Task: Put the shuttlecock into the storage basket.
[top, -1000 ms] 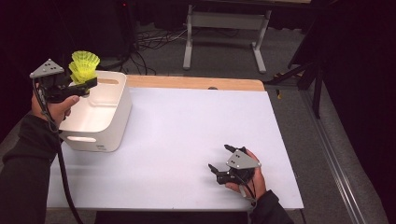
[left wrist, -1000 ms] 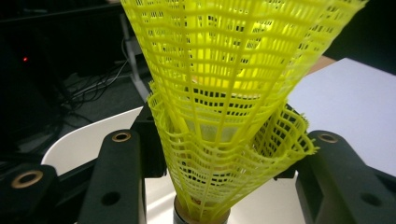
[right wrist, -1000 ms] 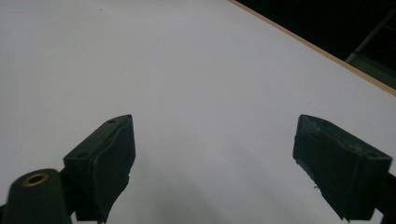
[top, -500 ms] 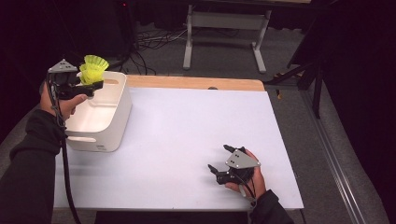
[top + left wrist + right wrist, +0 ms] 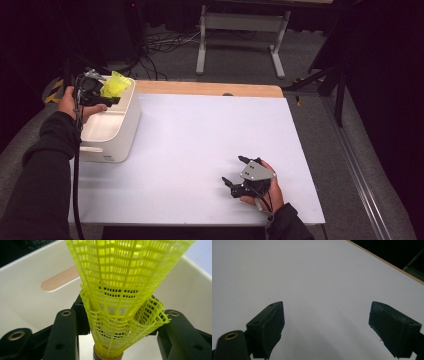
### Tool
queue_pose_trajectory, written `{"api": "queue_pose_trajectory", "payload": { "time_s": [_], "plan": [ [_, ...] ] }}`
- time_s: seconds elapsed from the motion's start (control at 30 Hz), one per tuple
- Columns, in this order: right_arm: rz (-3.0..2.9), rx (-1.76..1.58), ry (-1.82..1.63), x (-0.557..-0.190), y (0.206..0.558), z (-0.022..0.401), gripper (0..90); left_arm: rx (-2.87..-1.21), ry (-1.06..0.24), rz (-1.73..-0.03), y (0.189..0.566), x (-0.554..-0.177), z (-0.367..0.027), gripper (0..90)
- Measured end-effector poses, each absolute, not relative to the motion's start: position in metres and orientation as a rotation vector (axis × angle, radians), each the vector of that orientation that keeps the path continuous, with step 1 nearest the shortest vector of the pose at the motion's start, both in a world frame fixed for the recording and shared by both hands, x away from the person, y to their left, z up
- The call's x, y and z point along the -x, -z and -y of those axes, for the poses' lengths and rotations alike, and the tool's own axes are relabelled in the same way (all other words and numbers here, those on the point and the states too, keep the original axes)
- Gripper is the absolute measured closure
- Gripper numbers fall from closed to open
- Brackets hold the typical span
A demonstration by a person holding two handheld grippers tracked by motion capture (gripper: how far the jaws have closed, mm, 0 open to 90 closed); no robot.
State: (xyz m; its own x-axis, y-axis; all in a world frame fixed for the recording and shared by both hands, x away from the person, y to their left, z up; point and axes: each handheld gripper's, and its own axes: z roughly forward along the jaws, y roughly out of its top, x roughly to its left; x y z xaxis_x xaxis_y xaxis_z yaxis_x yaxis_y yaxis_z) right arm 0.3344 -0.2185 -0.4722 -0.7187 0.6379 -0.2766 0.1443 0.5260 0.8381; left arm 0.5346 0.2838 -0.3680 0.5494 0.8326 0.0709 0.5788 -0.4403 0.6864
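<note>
Two nested yellow mesh shuttlecocks (image 5: pixel 116 85) sit between the jaws of my left gripper (image 5: pixel 107 95), which is shut on them just over the far end of the white bin (image 5: pixel 112 135). In the left gripper view the yellow skirts (image 5: pixel 120 290) rise between the black jaws, squeezed at both sides, with the cork base (image 5: pixel 107 356) at the bottom and the bin's inner wall (image 5: pixel 25 290) behind. My right gripper (image 5: pixel 232 170) rests near the table's front right, open, and nothing lies between its fingers (image 5: pixel 327 315).
The bin stands at the left edge of the white table top (image 5: pixel 200 130) and has a slot handle in its wall (image 5: pixel 60 280). A wooden strip (image 5: pixel 210 89) runs along the far edge. A metal stand (image 5: pixel 240 35) and cables lie on the floor beyond.
My left gripper has carried the shuttlecocks to the right and lower, from beside the bin's outer wall to over its inside. The right gripper has stayed where it was.
</note>
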Motion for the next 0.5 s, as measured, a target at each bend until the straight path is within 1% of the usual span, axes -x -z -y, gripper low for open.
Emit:
{"api": "queue_pose_trajectory", "payload": {
  "time_s": [0.2, 0.37, 0.5],
  "plan": [
    [-2.202, -0.643, -1.131, -0.3353, 0.4732, 0.2181, 14.2, -2.206, -0.533, -1.168, 0.3725, -0.5388, -0.2858, 52.8],
    [-2.211, -0.638, -1.103, -0.3359, 0.475, 0.2154, 14.4, -2.257, -0.478, -1.189, 0.3772, -0.5407, -0.2816, 51.3],
    [-2.215, -0.627, -1.092, -0.3354, 0.4751, 0.2143, 14.4, -2.261, -0.485, -1.191, 0.3775, -0.541, -0.2828, 51.2]
  ]
}}
